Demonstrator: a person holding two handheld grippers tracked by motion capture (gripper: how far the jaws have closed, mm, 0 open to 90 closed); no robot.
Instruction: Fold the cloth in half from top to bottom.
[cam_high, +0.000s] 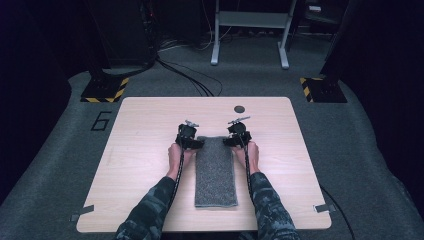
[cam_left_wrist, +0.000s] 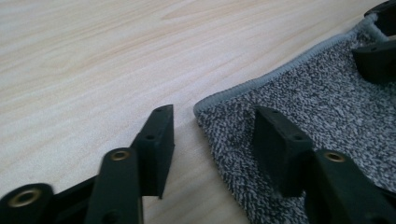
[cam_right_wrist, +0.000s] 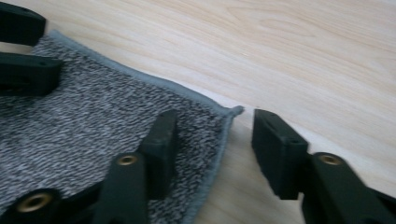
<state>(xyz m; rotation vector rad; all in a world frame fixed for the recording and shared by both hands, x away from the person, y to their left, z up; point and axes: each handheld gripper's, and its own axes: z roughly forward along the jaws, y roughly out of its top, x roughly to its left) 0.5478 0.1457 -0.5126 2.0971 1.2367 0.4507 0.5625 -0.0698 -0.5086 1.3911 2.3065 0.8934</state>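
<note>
where tools (cam_high: 189, 142) (cam_high: 237, 138) straddle towel (cam_high: 215, 172) corners, table (cam_high: 140, 150)

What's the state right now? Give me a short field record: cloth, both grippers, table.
cloth: grey towel, folded into a long strip, flat on the table
left gripper: open, jaws straddling the towel's far left corner
right gripper: open, jaws straddling the far right corner
grip: neither jaw pair closed on the towel yet
other: dark round disc beyond the towel
</note>
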